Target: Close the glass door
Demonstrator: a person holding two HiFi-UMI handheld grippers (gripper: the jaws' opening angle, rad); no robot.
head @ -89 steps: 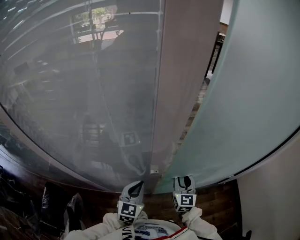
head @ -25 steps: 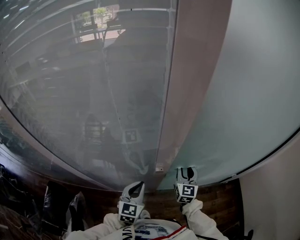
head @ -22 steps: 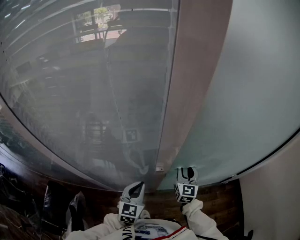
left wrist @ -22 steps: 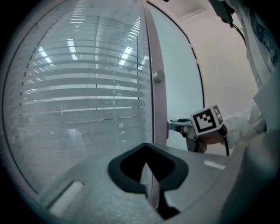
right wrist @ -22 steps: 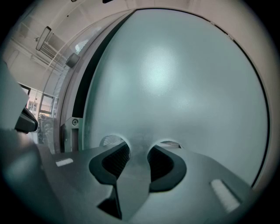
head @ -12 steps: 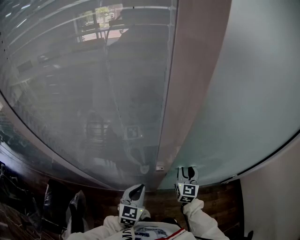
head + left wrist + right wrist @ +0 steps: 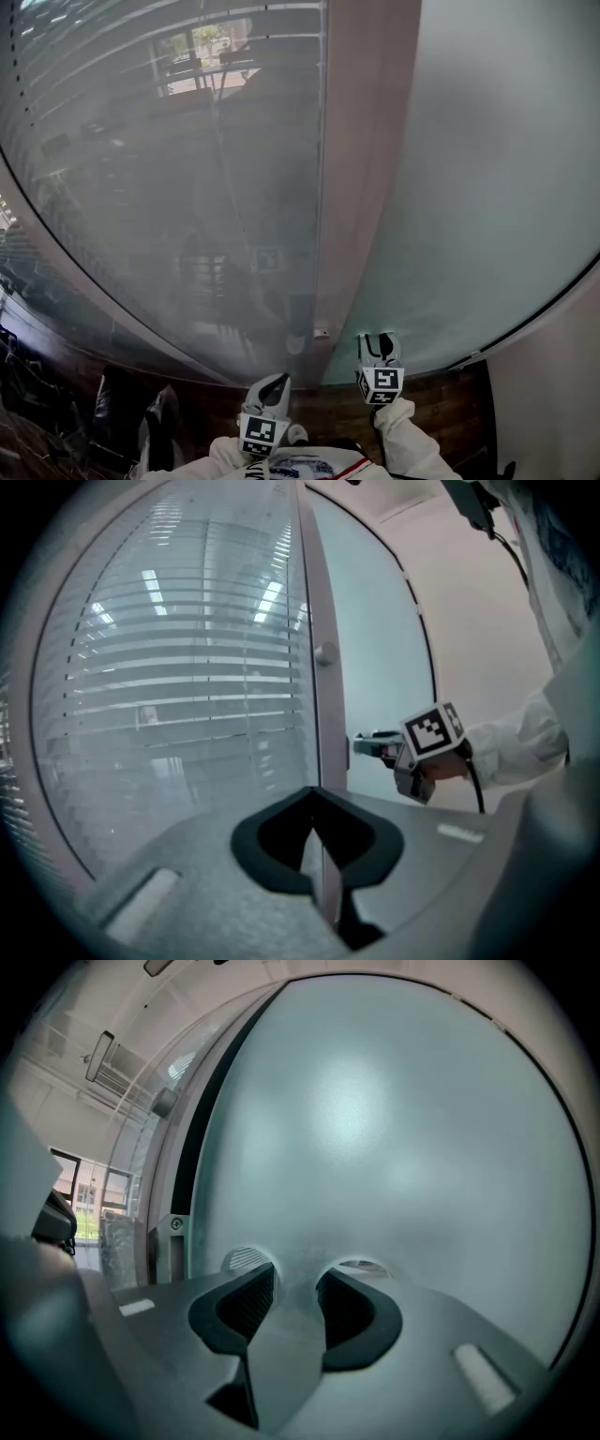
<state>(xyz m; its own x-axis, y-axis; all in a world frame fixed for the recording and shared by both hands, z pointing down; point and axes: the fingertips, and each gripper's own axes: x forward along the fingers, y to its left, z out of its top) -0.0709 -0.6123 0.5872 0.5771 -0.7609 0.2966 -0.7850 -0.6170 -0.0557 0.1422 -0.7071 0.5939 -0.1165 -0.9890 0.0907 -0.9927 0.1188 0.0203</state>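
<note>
Seemingly the frosted glass door (image 7: 487,187) is already up against the pale frame post (image 7: 364,187): the head view shows no gap between its edge and the post. The right claw (image 7: 379,343) has its tips at the glass, low on the door and near that edge. Its jaws have just been opening and stand apart, with nothing between them, only the pane in front. To finish well, I judge it best to press flat and steadily on the glass beside the closing edge until the door seats, pinching nothing. The left claw (image 7: 270,386) hangs short of the post, jaws together and empty, before the glass wall with blinds (image 7: 159,187).

The right gripper view shows what the head view does not: a dark strip runs between the door's edge and the post, above a small screwed plate (image 7: 175,1224). Whether that strip is a seal or a last gap I cannot tell. The left gripper view alone shows a round knob (image 7: 325,654) by the post, and the right claw from the side, level against the door.
</note>
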